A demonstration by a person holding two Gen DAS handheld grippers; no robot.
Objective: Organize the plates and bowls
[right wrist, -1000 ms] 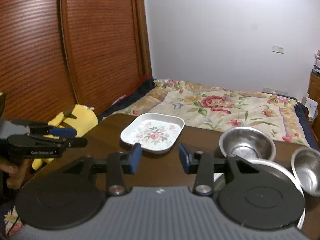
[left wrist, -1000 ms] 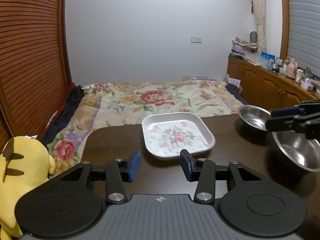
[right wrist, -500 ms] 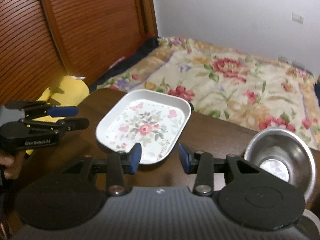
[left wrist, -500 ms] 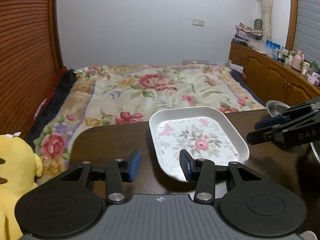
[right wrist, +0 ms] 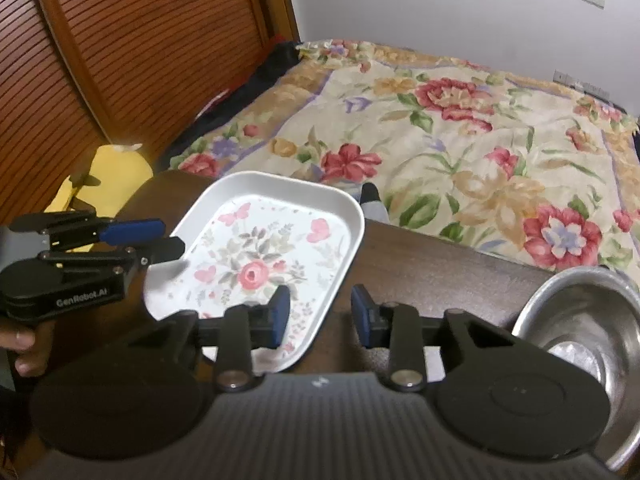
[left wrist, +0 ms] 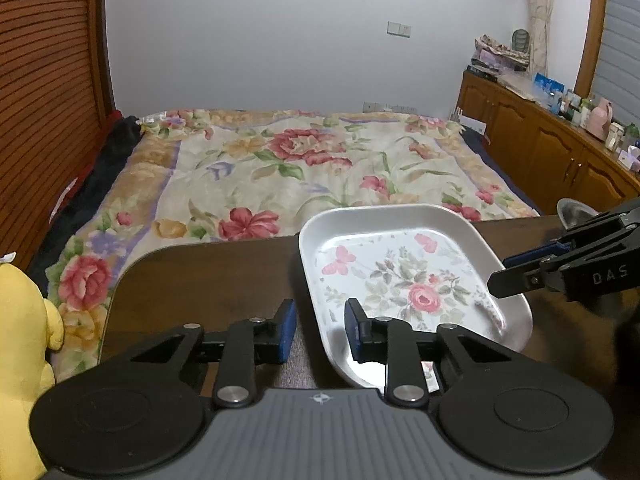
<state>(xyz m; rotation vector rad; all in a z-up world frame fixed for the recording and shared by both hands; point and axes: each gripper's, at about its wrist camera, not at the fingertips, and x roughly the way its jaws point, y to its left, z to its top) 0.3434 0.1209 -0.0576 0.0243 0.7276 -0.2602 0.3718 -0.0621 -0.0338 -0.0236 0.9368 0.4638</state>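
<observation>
A white rectangular plate with a floral print (left wrist: 404,280) lies on the dark wooden table (left wrist: 208,280); it also shows in the right wrist view (right wrist: 264,264). My left gripper (left wrist: 319,334) is open, its fingers straddling the plate's near left edge. My right gripper (right wrist: 318,314) is open, straddling the plate's near right edge. A steel bowl (right wrist: 584,320) stands on the table right of the right gripper; its rim shows in the left wrist view (left wrist: 574,208). Each gripper shows in the other's view, the right one (left wrist: 520,270) and the left one (right wrist: 160,240).
A bed with a floral blanket (left wrist: 304,168) lies beyond the table's far edge. A yellow plush toy (left wrist: 20,344) sits off the table's left side. A wooden cabinet with clutter (left wrist: 560,152) lines the right wall. Slatted wooden doors (right wrist: 120,60) stand at left.
Both grippers have moved forward and closed in on the floral plate from either side; they now straddle its edges. Both stayed open. The plate has not moved.
</observation>
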